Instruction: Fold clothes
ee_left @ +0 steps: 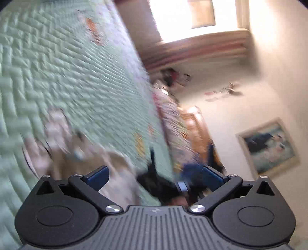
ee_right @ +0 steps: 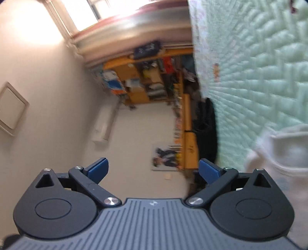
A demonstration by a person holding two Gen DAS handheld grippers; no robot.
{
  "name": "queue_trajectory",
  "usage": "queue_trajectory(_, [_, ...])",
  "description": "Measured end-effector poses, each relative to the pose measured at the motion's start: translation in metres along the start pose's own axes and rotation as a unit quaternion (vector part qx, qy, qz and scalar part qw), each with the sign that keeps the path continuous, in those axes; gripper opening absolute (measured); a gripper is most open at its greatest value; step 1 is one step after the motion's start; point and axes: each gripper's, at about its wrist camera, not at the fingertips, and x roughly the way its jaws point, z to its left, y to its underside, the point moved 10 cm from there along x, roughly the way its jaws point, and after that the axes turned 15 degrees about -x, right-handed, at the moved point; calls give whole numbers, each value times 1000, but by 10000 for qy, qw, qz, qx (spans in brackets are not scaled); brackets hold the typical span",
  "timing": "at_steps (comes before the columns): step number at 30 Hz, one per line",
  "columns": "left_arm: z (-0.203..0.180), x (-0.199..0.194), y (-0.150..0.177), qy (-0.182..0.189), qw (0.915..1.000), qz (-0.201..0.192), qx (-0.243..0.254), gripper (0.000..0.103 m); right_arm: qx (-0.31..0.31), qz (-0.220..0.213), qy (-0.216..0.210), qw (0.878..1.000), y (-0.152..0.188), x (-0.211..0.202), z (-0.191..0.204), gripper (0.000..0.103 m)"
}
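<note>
Both views tilted and motion-blurred; left hand-held gripper (ee_left: 155, 176) spread wide, blue fingertips (ee_left: 98, 176) well apart, nothing between them; just past it a dark blurred shape (ee_left: 154, 178), cannot tell what it is; to its left a pale pinkish garment (ee_left: 57, 134) lying on the mint-green quilted bedspread (ee_left: 67, 67), details smeared by blur; bedspread fills the left half of the left view, floral edging along its border; beyond the bed edge a cream wall with a framed picture (ee_left: 269, 148) and a bright window (ee_left: 192, 17) far off.

Right hand-held gripper (ee_right: 153, 171) also wide open, blue fingertips (ee_right: 208, 171) apart, gripping nothing; just right of it a white garment (ee_right: 279, 163) resting on the same bedspread (ee_right: 259, 67), not touched by the fingers; dark cloth (ee_right: 205, 130) at the bed edge; farther away an orange wooden shelf unit (ee_right: 150, 80) crammed with items, a poster (ee_right: 165, 158) on the wall, a white frame (ee_right: 11, 109) at far left, window glare at the top.
</note>
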Motion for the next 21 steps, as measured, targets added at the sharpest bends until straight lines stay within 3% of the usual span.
queue_trajectory(3, [-2, -16, -16, 136, 9996, -228, -129, 102, 146, -21, 88, 9999, -6, 0, -9, 99])
queue_trajectory(6, [-16, -36, -24, 247, 9990, -351, 142, 102, -193, 49, -95, 9998, 11, -4, 19, 100])
queue_trajectory(12, [-16, -37, -26, 110, 9997, -196, 121, 102, -794, 109, -270, 9964, 43, -27, 62, 100])
queue_trajectory(15, [-20, -27, -14, 150, 9997, -40, 172, 102, -569, -276, -247, 9977, 39, -53, 51, 100])
queue_trajectory(17, [-22, -14, 0, 137, 9994, 129, 276, 102, -185, -654, -453, 9967, 28, -61, 38, 101])
queue_trajectory(21, [-19, 26, 4, -123, 9985, 263, 470, 102, 229, -947, -548, 9937, -3, -38, 4, 102])
